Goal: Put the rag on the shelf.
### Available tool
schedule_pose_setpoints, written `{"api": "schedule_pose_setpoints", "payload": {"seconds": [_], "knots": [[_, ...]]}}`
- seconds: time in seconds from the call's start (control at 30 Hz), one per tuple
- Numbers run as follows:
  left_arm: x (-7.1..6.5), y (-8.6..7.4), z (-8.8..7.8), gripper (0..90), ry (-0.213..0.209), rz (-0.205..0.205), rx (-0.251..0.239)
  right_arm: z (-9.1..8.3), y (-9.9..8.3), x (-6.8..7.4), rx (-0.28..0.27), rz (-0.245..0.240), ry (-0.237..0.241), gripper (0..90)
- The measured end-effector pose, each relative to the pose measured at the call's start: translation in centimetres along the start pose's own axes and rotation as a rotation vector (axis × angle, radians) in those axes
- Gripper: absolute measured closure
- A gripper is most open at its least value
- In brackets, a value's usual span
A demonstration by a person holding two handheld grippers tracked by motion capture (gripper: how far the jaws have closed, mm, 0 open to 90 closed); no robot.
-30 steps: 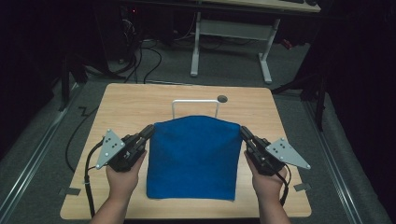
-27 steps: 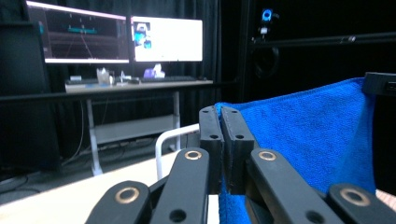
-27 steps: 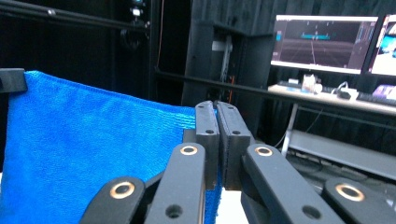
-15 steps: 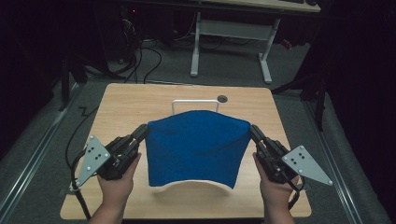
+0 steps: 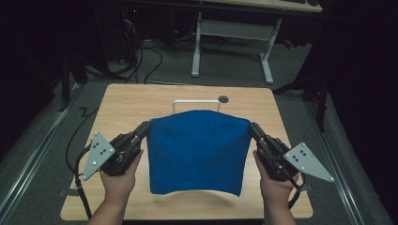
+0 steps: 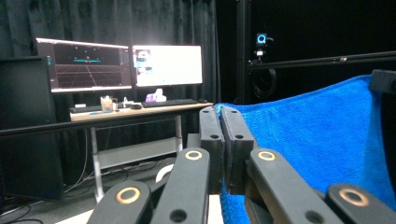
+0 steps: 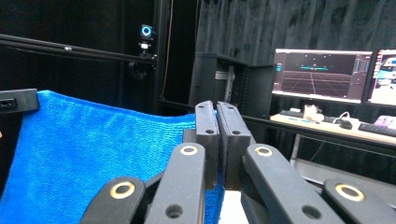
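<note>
Blue cloth, high view: towel [image 5: 197, 152] hangs over the wooden table [image 5: 136, 101], stretched between left gripper [image 5: 143, 130] and right gripper [image 5: 255, 130]; white rack [image 5: 196, 102] behind it.
Left gripper view: jaws pinch the towel's top corner [image 6: 224, 108].
Right gripper view: jaws pinch the opposite corner [image 7: 215, 108]; monitors [image 7: 322, 74] beyond.

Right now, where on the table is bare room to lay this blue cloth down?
The table is bare left of the white wire rack and down both side edges. The blue cloth, pinched between left gripper and right gripper, hangs over the middle. Only the rack crowds the far edge.
</note>
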State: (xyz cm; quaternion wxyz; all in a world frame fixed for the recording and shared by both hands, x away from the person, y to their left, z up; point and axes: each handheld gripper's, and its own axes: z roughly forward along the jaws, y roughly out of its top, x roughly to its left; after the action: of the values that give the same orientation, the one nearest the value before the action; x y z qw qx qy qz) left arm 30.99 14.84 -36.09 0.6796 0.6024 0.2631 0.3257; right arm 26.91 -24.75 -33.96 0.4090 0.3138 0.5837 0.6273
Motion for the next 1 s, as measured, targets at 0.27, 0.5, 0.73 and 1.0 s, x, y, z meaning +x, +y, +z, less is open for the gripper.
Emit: {"api": "schedule_pose_setpoints", "payload": {"seconds": [0.27,0.5,0.73,1.0], "knots": [[1.8,1.8,3.2,88.8,0.016,0.015,0.019,3.0,0.7,-1.5,0.018,0.007,-0.012,88.8],[4.3,2.8,7.5,88.8,0.048,0.028,0.084,6.3,2.2,-3.9,0.047,0.008,-0.047,88.8],[6.1,3.3,10.0,88.8,0.079,0.023,0.126,9.3,2.5,-6.1,0.096,0.021,-0.081,88.8],[8.8,3.4,13.4,88.8,0.146,0.053,0.199,13.1,2.9,-7.6,0.151,0.003,-0.109,88.8]]}}
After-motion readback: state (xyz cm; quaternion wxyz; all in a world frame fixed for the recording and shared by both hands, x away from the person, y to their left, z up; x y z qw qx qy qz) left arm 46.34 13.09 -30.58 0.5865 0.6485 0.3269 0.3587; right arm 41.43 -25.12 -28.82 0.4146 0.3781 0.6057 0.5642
